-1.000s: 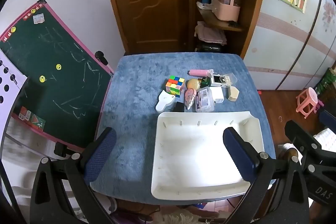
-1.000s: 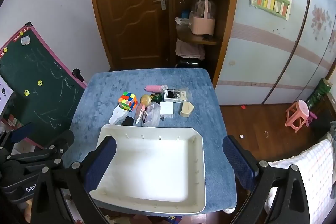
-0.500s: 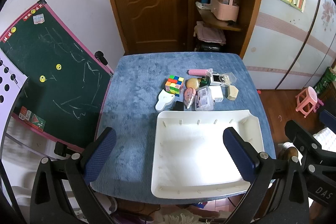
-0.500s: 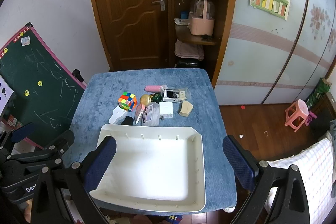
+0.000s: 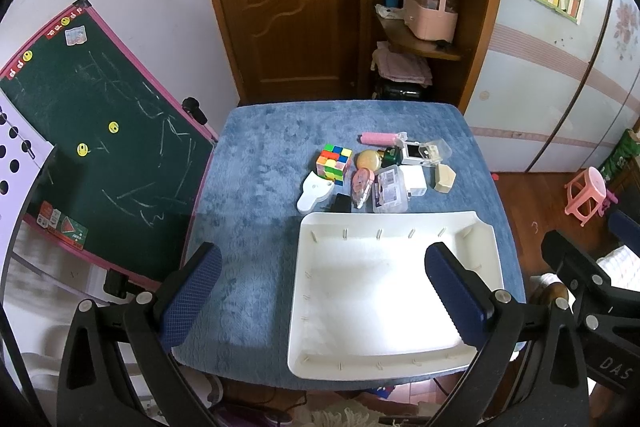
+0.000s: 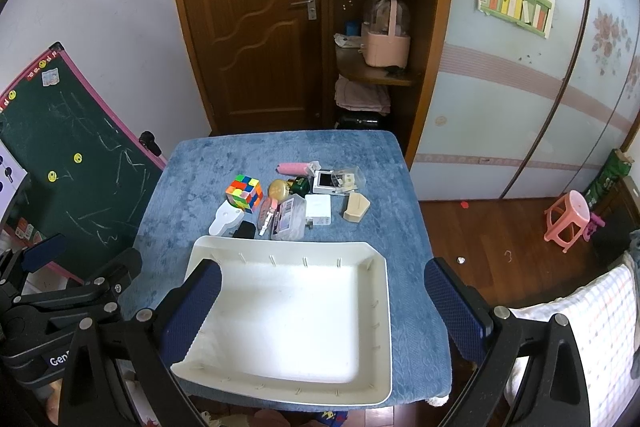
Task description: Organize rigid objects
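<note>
A white tray [image 5: 486,255] [image 6: 382,307] lies empty at the near edge of a blue-covered table [image 5: 256,227] [image 6: 408,227]. Behind it lies a cluster of small objects: a colour cube [image 5: 334,163] [image 6: 244,191], a white scraper [image 5: 314,193] [image 6: 225,221], a clear plastic box [image 5: 389,189] [image 6: 289,219], a white charger [image 5: 413,179] [image 6: 318,209], a beige block [image 5: 444,178] [image 6: 355,207], a pink tube [image 5: 378,138] [image 6: 294,167]. My left gripper [image 5: 322,293] and right gripper [image 6: 322,301] are both open and empty, held above the table's near edge.
A green chalkboard [image 5: 92,131] [image 6: 60,155] leans at the table's left side. A wooden door and shelf unit [image 5: 424,7] stand behind the table. A pink stool [image 6: 568,223] stands on the wood floor to the right.
Both views have shifted very slightly; the grippers stay open and nothing on the table has moved.
</note>
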### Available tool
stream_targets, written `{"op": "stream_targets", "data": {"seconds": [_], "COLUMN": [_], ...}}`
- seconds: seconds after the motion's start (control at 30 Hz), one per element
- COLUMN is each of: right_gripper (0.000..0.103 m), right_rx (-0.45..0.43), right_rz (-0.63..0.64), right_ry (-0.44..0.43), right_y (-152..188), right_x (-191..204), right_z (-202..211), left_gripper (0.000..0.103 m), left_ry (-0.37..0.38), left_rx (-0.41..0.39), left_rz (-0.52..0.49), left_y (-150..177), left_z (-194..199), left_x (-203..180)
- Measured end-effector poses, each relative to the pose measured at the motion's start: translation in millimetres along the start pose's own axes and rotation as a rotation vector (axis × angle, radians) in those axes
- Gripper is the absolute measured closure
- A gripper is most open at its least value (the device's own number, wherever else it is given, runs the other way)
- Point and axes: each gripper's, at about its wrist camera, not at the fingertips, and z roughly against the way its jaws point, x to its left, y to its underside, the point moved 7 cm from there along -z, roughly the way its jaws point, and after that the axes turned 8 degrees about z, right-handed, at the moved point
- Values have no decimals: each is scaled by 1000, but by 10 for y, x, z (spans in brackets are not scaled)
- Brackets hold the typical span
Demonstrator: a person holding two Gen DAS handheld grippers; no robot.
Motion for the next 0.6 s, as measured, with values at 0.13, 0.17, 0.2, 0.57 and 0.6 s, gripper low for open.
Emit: {"op": "stream_targets", "data": {"seconds": [0.13, 0.17, 0.2, 0.57, 0.6], "right_gripper": [1, 1, 1, 1, 1], "right_rx": [-6, -11, -15, -72, -73], "right_rz": [1, 3, 6, 18, 20], "right_ry": [1, 1, 2, 16, 16], "right_y": [2, -9, -21, -143, -138], "right_x": [-18, -24, -24, -96, -92], "right_z": [47, 67, 77, 119, 94], "left_gripper": [2, 2, 2, 2, 2], "left_ry": [-6, -7, -8, -11, -11], "left_rx": [-17, -21, -24, -41, -40], "left_rz": [10, 12, 13, 13, 12], "left_y": [9, 0, -23, -62, -60], "left_z": [15, 13, 21, 72, 72], "left_x": [-4, 13, 27, -19, -14]}}
